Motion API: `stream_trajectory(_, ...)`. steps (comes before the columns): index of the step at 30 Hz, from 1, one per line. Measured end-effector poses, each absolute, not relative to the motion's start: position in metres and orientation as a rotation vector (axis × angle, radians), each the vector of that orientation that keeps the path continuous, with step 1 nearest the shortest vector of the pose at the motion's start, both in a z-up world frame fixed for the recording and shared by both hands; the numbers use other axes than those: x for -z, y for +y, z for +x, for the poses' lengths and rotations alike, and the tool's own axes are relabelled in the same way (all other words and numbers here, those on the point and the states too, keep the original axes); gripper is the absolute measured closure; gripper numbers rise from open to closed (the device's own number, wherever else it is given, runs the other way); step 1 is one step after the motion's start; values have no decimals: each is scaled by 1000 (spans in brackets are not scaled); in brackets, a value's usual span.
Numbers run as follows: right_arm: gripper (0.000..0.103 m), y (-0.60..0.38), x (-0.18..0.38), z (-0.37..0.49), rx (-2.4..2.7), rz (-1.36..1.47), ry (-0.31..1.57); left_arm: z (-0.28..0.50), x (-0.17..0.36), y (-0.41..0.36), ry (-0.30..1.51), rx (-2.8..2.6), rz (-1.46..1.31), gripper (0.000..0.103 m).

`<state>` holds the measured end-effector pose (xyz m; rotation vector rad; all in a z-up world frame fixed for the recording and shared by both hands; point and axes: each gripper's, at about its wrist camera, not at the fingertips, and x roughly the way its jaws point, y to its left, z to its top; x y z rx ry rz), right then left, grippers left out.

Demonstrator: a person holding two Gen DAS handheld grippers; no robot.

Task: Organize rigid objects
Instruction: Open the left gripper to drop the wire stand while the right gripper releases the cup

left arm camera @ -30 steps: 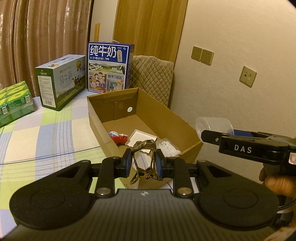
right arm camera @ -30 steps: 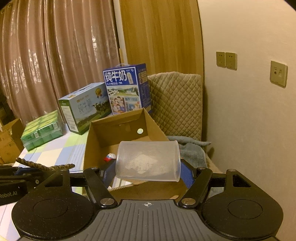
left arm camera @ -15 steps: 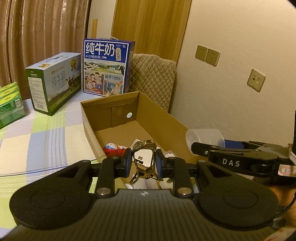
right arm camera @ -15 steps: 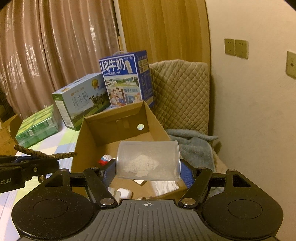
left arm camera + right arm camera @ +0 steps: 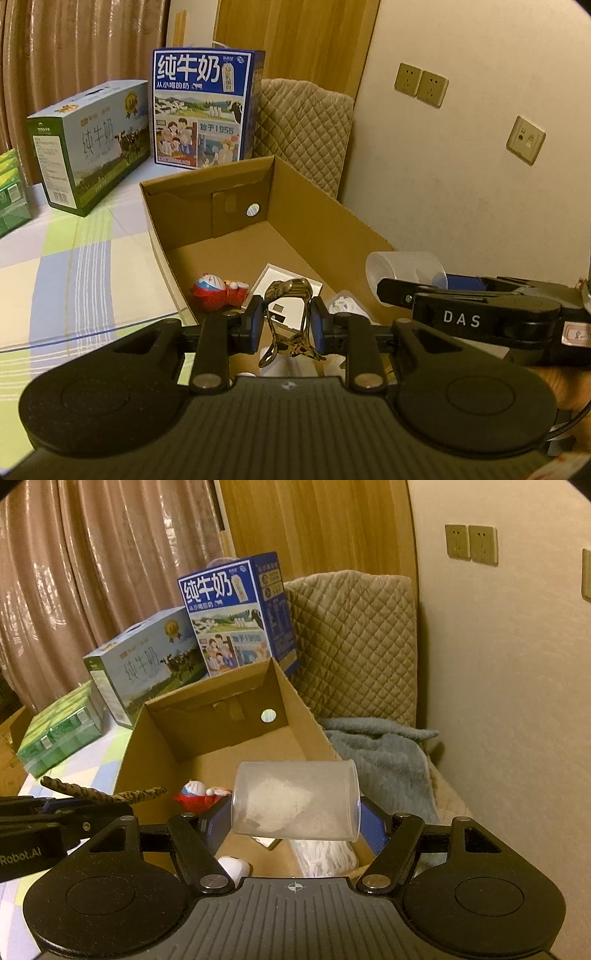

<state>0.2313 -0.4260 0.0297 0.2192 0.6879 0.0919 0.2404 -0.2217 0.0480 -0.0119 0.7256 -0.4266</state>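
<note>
My left gripper (image 5: 287,324) is shut on a tortoiseshell hair claw clip (image 5: 290,319), held over the near end of the open cardboard box (image 5: 332,218). My right gripper (image 5: 295,814) is shut on a clear plastic cup (image 5: 295,799) lying sideways between its blue pads, above the same box (image 5: 218,738). The cup (image 5: 404,267) and right gripper also show at the right of the left wrist view. Inside the box lie a red and blue toy figure (image 5: 216,291), a white flat card box (image 5: 288,282) and white crumpled packets (image 5: 325,858).
A blue milk carton (image 5: 207,110), a green-white milk carton (image 5: 88,144) and green packs (image 5: 59,731) stand on the checked tablecloth (image 5: 74,266) behind and left of the box. A quilted cushion (image 5: 354,642) and grey blanket (image 5: 384,760) lie right, by the wall.
Both grippers have moved forward and down towards the box, which now looms larger and sits beneath them. Each still holds its object.
</note>
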Motion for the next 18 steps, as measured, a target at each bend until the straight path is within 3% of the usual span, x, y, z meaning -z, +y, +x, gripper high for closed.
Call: stream_trajectory(18, 35, -425, -24, 239, -93, 224, 707, 252, -36, -227, 751, 419, 20, 81)
